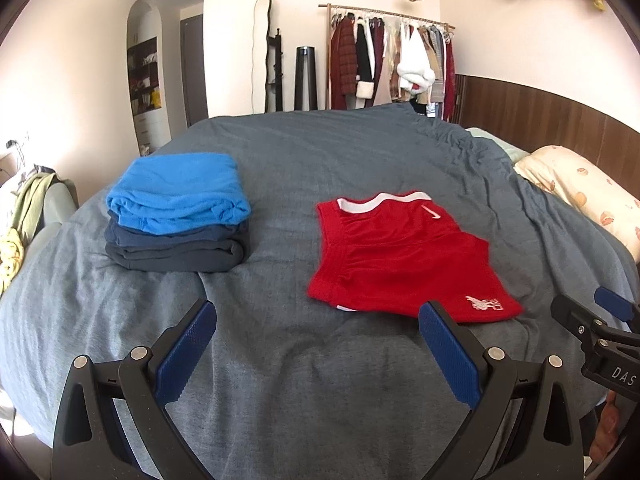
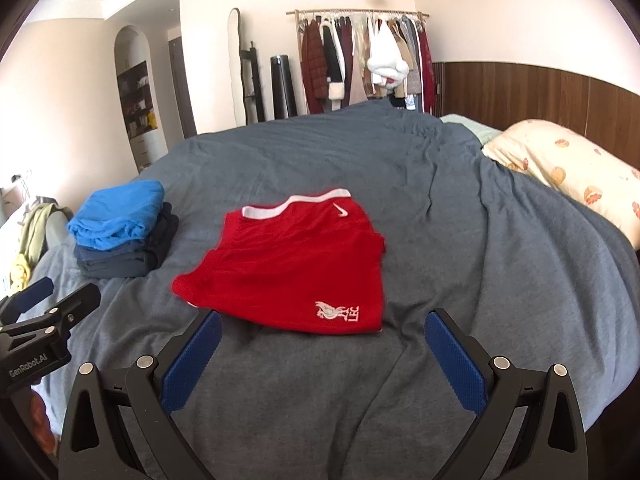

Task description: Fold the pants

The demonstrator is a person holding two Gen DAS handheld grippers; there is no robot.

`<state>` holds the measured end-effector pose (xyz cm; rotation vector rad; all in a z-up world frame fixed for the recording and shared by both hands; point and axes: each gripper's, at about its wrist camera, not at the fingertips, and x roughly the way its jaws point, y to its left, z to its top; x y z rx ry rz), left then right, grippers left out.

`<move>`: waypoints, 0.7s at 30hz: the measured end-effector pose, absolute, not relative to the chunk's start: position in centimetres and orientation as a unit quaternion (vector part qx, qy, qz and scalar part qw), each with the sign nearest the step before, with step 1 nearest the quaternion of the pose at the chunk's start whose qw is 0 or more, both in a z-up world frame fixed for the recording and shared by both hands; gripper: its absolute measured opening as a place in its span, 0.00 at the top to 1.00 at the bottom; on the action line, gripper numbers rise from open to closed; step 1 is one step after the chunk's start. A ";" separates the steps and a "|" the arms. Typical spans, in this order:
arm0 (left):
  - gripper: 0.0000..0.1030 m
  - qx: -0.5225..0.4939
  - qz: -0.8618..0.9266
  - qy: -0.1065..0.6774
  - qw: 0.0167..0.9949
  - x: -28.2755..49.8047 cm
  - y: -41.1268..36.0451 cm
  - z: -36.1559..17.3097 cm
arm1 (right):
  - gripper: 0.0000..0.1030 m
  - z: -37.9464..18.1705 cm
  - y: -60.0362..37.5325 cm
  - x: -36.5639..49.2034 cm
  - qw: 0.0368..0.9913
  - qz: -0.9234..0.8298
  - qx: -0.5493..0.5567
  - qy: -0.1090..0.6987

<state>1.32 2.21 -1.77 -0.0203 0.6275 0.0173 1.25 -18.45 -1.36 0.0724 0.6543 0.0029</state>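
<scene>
Red shorts (image 1: 400, 256) with a white waistband and a white crest lie folded in half on the grey bedspread (image 1: 320, 152), waistband at the far end. They also show in the right wrist view (image 2: 292, 264). My left gripper (image 1: 318, 320) is open and empty, hovering just short of the shorts' near edge. My right gripper (image 2: 322, 332) is open and empty, close above the near hem by the crest. Each gripper shows at the other view's edge: the right gripper (image 1: 600, 320) and the left gripper (image 2: 52, 300).
A stack of folded clothes (image 1: 176, 216), blue on top of dark ones, sits on the bed's left (image 2: 124, 232). A patterned pillow (image 1: 584, 192) lies at the right (image 2: 568, 168). A clothes rack (image 1: 392, 60) and wooden wall panel stand behind the bed.
</scene>
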 end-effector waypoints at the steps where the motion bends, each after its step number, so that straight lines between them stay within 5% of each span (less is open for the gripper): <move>1: 0.00 -0.012 0.012 0.311 0.950 1.6 2.3 -2.1 | 0.01 -1.7 -18.6 1.5 0.945 0.000 0.039 0.325; 21: 0.02 0.012 0.016 0.360 0.933 10.9 1.9 -8.4 | 0.10 -8.6 -21.3 9.6 0.913 -0.031 0.093 0.395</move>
